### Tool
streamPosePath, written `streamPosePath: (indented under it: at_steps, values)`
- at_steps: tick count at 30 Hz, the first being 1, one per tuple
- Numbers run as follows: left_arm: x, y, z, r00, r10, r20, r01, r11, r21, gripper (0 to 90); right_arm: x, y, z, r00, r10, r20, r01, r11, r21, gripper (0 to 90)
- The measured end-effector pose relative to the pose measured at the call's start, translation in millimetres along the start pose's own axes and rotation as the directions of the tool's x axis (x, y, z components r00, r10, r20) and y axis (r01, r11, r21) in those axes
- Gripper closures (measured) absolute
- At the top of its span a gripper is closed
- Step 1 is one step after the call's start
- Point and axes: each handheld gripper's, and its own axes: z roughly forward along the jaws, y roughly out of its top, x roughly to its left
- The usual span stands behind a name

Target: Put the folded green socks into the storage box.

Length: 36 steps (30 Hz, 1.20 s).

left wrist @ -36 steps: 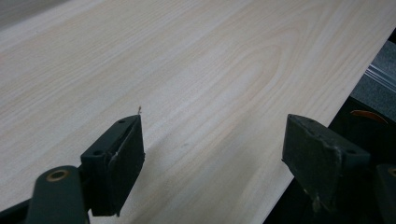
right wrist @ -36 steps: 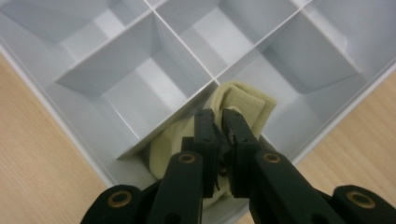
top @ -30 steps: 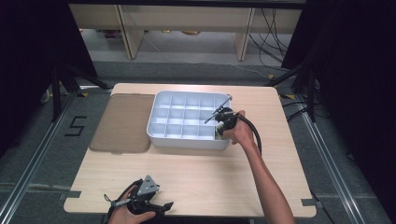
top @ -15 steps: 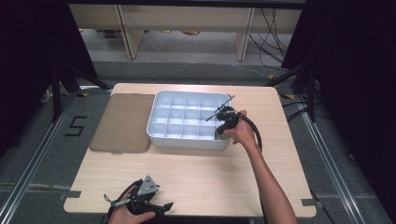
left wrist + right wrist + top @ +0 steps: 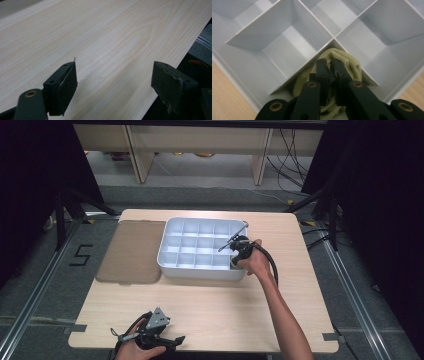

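Cream sock in tray corner compartment, right gripper clamped on it, left gripper wide apart.

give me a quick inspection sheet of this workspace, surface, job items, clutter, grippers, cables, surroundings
surface: light wood table, bare along the near edge.
job's things: white compartment tray at mid-table; a cream cloth bundle sits in its near right corner compartment; the other compartments in view look empty.
clutter: brown flat mat lying against the tray's left side; nothing else seen.
grippers: right gripper dips into the corner compartment, jaws nearly together, pinched on the cloth bundle. Left gripper is low over the table's near edge, jaws wide apart with nothing between.
cables: black cable loops from the right gripper over the hand.
surroundings: grey floor with a "5" marking, shelving and loose wires behind the table.
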Motion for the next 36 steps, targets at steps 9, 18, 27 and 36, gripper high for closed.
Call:
streamPosePath:
  at_steps: [9, 18, 27, 36]
  values:
    - [-0.9, -0.5, -0.2, 0.9997, -0.012, 0.021, 0.012, 0.9999, 0.003, 20.5, 0.2, 1.2, -3.8, 0.9993, 0.033, -0.02, -0.033, 0.999, -0.008, 83.1]
    - [-3.1, -0.1, -0.7, 0.9995, -0.019, 0.024, 0.02, 0.9997, -0.016, 20.5, -10.9, -2.6, -52.5, 0.9979, 0.062, -0.016, -0.064, 0.988, -0.141, 79.7]
    - [1.7, -0.1, -1.2, 0.9998, -0.02, 0.009, 0.02, 0.9998, -0.008, 20.4, -15.8, -23.6, -70.5, 0.9948, 0.084, -0.058, -0.096, 0.964, -0.247, 63.2]
    - [4.7, -0.6, -1.9, 0.9997, -0.023, -0.001, 0.023, 0.9997, -0.005, 20.5, -7.6, -46.1, -76.0, 0.9915, 0.081, -0.102, -0.112, 0.931, -0.348, 48.2]
